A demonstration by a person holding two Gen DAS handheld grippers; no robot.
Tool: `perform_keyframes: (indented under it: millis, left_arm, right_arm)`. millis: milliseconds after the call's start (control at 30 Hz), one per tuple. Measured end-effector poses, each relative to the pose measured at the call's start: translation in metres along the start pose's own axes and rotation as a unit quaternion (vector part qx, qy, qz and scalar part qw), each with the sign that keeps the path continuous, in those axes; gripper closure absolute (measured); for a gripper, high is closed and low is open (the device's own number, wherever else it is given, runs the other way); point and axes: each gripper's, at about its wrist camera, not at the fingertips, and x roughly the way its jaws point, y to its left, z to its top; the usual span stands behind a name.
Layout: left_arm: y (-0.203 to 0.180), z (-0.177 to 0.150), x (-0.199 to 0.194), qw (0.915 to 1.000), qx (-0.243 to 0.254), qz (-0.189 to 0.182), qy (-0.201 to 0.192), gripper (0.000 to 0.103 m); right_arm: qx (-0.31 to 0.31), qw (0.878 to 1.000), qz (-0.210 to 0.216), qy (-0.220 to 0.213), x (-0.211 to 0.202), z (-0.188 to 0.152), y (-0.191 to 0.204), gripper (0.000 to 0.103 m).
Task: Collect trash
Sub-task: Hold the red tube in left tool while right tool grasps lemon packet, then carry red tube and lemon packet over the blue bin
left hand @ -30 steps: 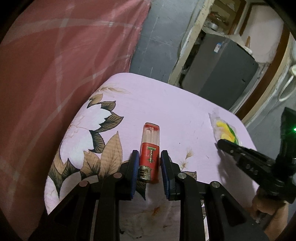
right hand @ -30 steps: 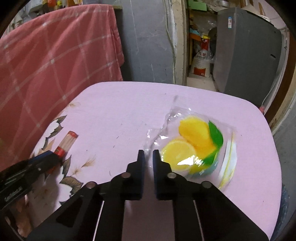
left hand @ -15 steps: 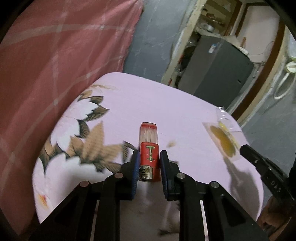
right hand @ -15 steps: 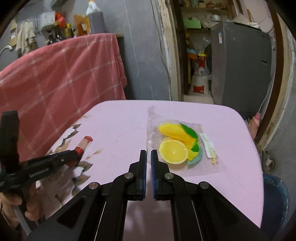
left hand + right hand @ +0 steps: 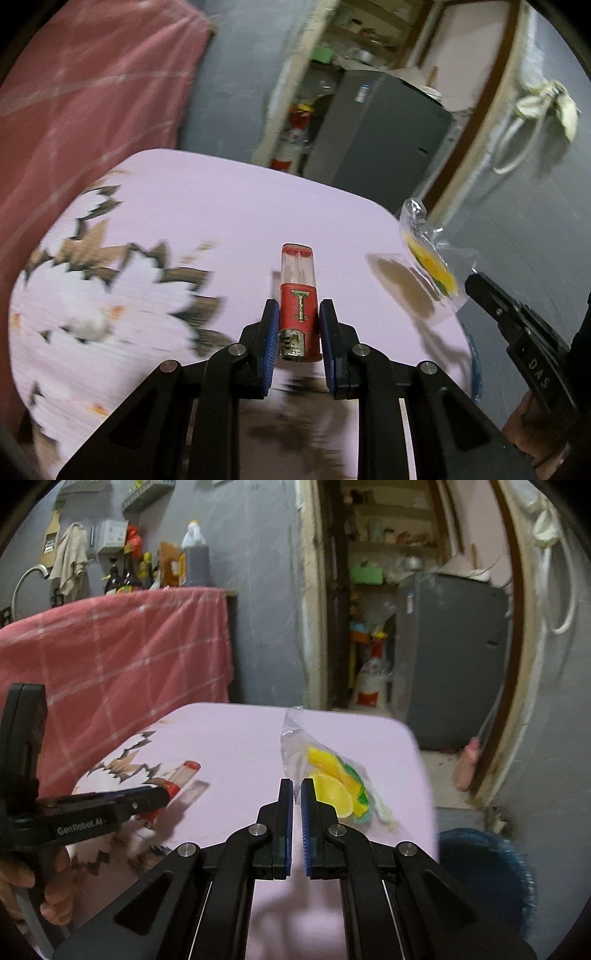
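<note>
My left gripper point(image 5: 298, 314) is shut on a red lighter point(image 5: 298, 302) with a clear top, held above the pink flowered table point(image 5: 221, 221). It also shows in the right wrist view point(image 5: 181, 779). My right gripper point(image 5: 297, 788) is shut on the edge of a clear plastic wrapper point(image 5: 332, 779) printed with yellow lemon slices, lifted off the table. The wrapper hangs in the air at the right of the left wrist view point(image 5: 428, 254), casting a shadow on the table.
A blue bin point(image 5: 487, 875) stands on the floor right of the table. A red checked cloth point(image 5: 110, 672) hangs to the left. A grey fridge point(image 5: 450, 657) and a doorway lie behind the table.
Both grippers have risen from the table: the left lifted the lighter, the right lifted the lemon wrapper, which now hangs upright instead of lying flat.
</note>
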Motion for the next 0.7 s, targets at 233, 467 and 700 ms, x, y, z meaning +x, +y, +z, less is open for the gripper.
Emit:
perform_keyframes:
  millis: [233,467,700]
  left_arm:
    - [-0.056,-0.008,0.011,0.9988,0.023,-0.042,-0.007,0.085]
    - [-0.118,-0.015,0.028,0.9954,0.044,-0.084,-0.012,0.085]
    - [-0.174,-0.025,0.055,0.9922,0.069,-0.102,-0.021,0.085]
  right_arm:
    - [0.031,0.998,-0.041,-0.036,-0.037,-0.010,-0.041,0.101]
    - [0.061,0.993,-0.080,-0.058,-0.064,-0.019,-0.087,0.102]
    - [0.115,0.987,-0.101,-0.048,-0.067,-0.038,-0.146,0.101]
